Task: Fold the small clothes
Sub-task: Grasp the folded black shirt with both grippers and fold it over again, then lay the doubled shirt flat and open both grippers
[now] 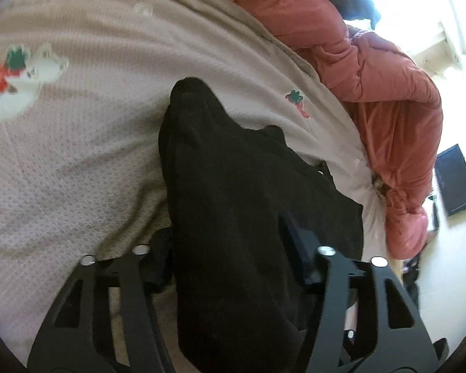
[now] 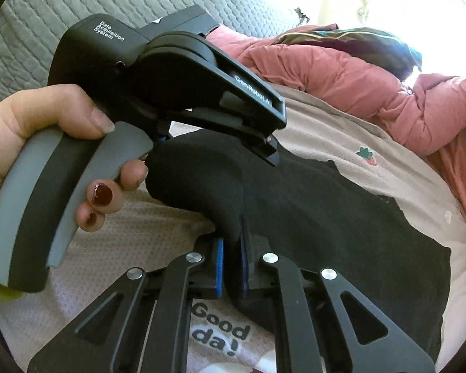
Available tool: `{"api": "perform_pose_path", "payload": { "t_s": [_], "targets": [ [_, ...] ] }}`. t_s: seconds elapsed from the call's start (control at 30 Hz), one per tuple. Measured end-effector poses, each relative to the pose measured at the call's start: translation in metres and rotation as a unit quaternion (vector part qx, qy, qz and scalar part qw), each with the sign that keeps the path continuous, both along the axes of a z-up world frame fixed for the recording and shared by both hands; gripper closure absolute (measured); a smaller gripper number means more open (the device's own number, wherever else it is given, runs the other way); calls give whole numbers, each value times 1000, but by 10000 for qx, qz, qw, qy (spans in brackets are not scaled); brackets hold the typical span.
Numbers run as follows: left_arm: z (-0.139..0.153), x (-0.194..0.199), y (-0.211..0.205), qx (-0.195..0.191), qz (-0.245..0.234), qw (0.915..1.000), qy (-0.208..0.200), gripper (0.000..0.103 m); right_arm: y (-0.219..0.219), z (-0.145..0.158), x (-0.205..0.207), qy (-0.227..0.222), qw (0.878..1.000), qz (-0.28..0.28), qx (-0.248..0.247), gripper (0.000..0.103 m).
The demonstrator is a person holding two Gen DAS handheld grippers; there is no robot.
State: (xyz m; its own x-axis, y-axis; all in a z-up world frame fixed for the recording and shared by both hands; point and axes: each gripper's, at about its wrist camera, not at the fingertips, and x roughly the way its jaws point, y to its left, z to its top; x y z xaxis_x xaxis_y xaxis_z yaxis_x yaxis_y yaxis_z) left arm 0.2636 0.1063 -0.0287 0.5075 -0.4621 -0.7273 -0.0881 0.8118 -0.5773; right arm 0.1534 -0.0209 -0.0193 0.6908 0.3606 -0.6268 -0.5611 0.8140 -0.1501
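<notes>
Black garment (image 1: 233, 217) runs bunched between the left tongs (image 1: 233, 267), over a pale patterned blanket (image 1: 77, 155) beside a pink duvet (image 1: 388, 108).

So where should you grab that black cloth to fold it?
Grab the black cloth by its thin edges, coming in low from the near side. It lies limp on the pink blanket, so only an edge fits in. The right gripper already pinches a raised fold; the left gripper is at the far edge.
</notes>
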Motion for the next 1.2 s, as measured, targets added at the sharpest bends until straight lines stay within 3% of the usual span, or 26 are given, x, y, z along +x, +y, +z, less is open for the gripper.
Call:
{"api": "perform_pose_path", "payload": {
  "t_s": [0.1, 0.47, 0.63, 0.87, 1.13, 1.17, 1.2],
  "targets": [
    [18, -5, -10, 154, 36, 9996, -231, 80, -14, 8, -4, -94, 9997, -152, 137, 96],
    [74, -15, -83, 279, -444, 9960, -721, 81, -101, 32, -22, -54, 9886, -811, 1269, 97],
    [86, -14, -128, 373, -713, 9935, -801, 81, -136, 37, -32, -148, 9835, -1003, 1501, 97],
    [87, -9, -187, 530, -1061, 9905, -701, 81, -186, 36, -40, -61, 9738, -1373, 1815, 97],
    [61, -9, -242, 863, -1507, 9836, -486, 81, -228, 6, -43, 400, 9650, -1705, 1951, 97],
    [56, -9, -249, 877, -1644, 9815, -449, 80, -231, 1, -44, 470, 9640, -1755, 1943, 97],
    [54, -9, -253, 816, -1746, 9803, -437, 64, -235, -4, -42, 564, 9618, -1827, 1960, 97]
  ]
}}
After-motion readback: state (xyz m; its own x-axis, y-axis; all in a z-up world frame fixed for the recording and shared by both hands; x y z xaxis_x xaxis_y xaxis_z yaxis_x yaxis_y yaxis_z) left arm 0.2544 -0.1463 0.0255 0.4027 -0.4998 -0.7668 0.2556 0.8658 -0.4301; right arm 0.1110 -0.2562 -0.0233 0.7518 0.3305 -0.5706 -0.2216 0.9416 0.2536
